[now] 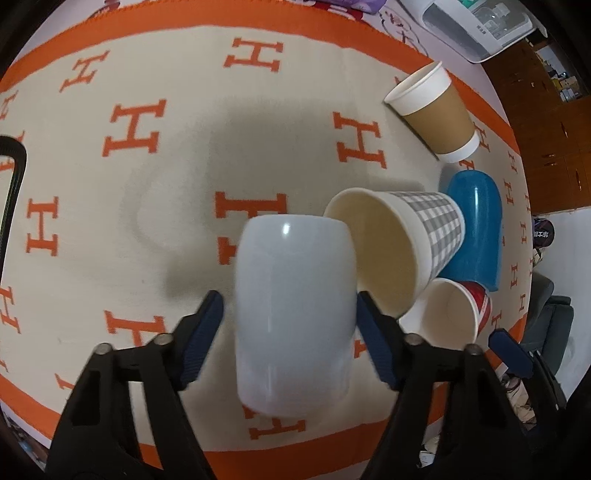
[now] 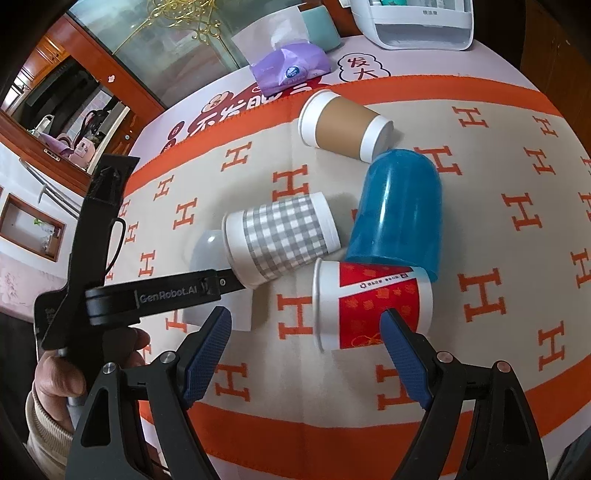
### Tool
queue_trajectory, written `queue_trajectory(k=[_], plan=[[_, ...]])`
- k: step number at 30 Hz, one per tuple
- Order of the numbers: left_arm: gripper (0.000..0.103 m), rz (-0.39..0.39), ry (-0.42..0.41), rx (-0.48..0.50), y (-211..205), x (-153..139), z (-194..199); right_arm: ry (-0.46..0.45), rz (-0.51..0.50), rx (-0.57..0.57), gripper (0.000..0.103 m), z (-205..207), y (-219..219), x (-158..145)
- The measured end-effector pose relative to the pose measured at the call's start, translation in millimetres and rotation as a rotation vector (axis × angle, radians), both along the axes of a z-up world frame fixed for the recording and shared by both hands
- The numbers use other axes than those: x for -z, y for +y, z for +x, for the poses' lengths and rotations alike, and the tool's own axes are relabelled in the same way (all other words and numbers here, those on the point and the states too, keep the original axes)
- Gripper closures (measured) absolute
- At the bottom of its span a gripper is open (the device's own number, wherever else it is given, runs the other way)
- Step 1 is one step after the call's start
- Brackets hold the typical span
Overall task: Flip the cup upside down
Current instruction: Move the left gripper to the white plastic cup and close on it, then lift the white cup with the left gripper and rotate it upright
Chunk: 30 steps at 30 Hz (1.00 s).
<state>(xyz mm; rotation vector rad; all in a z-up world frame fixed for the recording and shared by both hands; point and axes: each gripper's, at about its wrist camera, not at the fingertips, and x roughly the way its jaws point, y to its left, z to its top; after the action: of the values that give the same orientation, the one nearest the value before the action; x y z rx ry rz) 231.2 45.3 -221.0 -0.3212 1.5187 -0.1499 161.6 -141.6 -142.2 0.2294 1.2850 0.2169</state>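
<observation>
A pale grey-white plastic cup (image 1: 293, 314) stands upside down, base up, between my left gripper's fingers (image 1: 290, 332). The jaws are spread; the left pad stands clear of it and the right pad is at its side. The same cup (image 2: 208, 251) shows partly hidden behind the checked cup in the right wrist view. My right gripper (image 2: 306, 354) is open and empty, hovering near the red paper cup (image 2: 373, 304), which lies on its side.
A grey-checked paper cup (image 1: 402, 251) (image 2: 280, 238), a blue plastic cup (image 1: 476, 229) (image 2: 399, 210) and a brown-sleeved paper cup (image 1: 436, 110) (image 2: 345, 125) lie tipped on the orange-and-cream H-patterned cloth (image 1: 110, 221). A tissue pack (image 2: 291, 70) and white appliance (image 2: 413, 22) sit behind.
</observation>
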Motion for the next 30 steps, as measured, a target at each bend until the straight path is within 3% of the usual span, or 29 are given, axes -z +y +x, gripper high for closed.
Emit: queue_trajectory(k=[3,6,16,26,30], plan=[[0.046,0.001,-0.001,-0.005,-1,3,0,0.003,0.002,0.002,0.019,-2,-2,0],[0.046,0.052,-0.025,-0.007,-2,-1,-5,0.000,0.004,0.000,0.019,-5,-3,-1],[0.046,0.070,-0.114,-0.032,8,-38,-45,-0.026,-0.023,-0.003,0.019,-20,-2,-13],[0.046,0.068,-0.163,-0.023,15,-70,-116,-0.076,-0.064,-0.005,0.019,-53,0,-30],[0.046,0.049,-0.153,-0.026,10,-69,-140,-0.070,-0.096,0.000,0.019,-69,-2,-27]])
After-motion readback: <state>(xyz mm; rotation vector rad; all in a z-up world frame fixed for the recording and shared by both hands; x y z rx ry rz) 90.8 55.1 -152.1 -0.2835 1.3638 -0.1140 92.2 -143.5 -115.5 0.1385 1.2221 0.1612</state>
